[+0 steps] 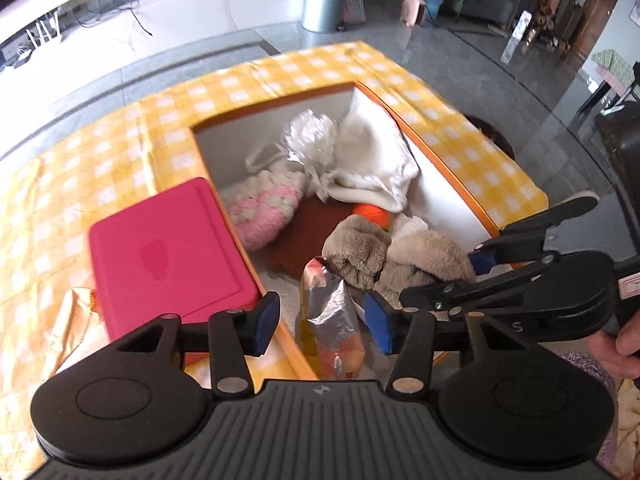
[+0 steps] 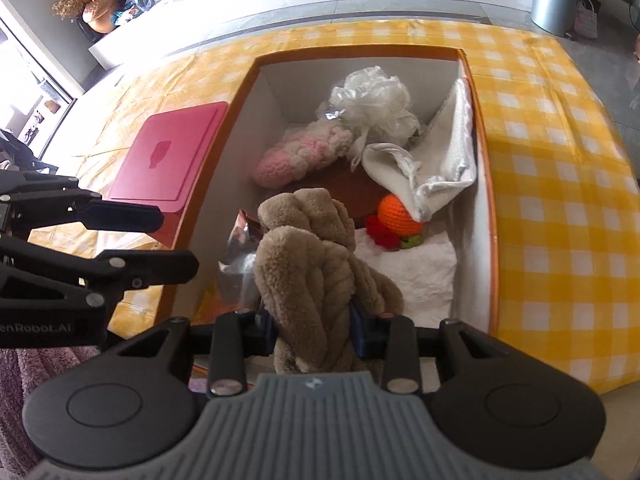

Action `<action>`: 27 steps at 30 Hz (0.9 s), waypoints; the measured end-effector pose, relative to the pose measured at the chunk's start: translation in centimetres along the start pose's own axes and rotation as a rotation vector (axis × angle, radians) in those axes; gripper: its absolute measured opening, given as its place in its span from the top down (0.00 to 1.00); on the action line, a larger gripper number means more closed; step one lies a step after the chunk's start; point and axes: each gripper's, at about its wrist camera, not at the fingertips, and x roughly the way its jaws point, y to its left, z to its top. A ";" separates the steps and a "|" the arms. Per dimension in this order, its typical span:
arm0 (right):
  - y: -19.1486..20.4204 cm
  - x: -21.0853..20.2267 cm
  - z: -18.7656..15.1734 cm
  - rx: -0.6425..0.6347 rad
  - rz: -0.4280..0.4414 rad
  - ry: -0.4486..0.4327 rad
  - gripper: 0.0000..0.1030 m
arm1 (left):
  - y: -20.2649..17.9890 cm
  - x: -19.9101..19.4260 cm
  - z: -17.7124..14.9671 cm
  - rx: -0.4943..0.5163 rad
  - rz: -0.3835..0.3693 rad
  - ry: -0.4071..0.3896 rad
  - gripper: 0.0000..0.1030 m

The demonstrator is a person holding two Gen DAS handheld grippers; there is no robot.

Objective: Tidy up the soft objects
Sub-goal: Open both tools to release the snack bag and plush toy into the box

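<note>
Right wrist view: the brown plush bundle is clenched in my right gripper, its long axis running up and away from the pads, hanging over the near end of the orange-rimmed box. Beside it, toward the box's near-left corner, a foil snack bag stands between my left gripper's released jaws, untouched. Judging by this, the right hand is nearer to lowering the bundle in.
</note>
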 end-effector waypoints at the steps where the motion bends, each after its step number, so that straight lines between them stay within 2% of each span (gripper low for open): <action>1: 0.6 0.3 0.2 -0.007 -0.004 0.001 0.67 | 0.3 -0.4 -0.2 -0.006 0.004 -0.009 0.43; 5: 2.1 2.4 0.6 0.001 -0.023 0.039 0.67 | 1.8 -1.1 -1.1 -0.032 0.015 -0.013 0.45; 9: 2.9 4.6 0.5 0.018 -0.085 0.090 0.67 | 3.2 -1.6 -2.0 -0.048 0.016 -0.011 0.45; 19: 3.3 6.5 0.4 0.013 -0.154 0.154 0.66 | 5.3 -2.2 -3.6 -0.075 -0.006 -0.014 0.45; 23: 4.4 6.0 0.4 -0.028 -0.198 0.140 0.59 | 5.6 -2.4 -4.6 -0.066 -0.003 0.003 0.45; 25: 4.8 5.7 0.4 -0.033 -0.215 0.141 0.47 | 5.7 -2.8 -5.2 -0.067 -0.001 0.005 0.45; 27: 5.2 5.1 0.3 -0.029 -0.224 0.137 0.41 | 6.0 -3.3 -5.6 -0.072 -0.001 0.000 0.45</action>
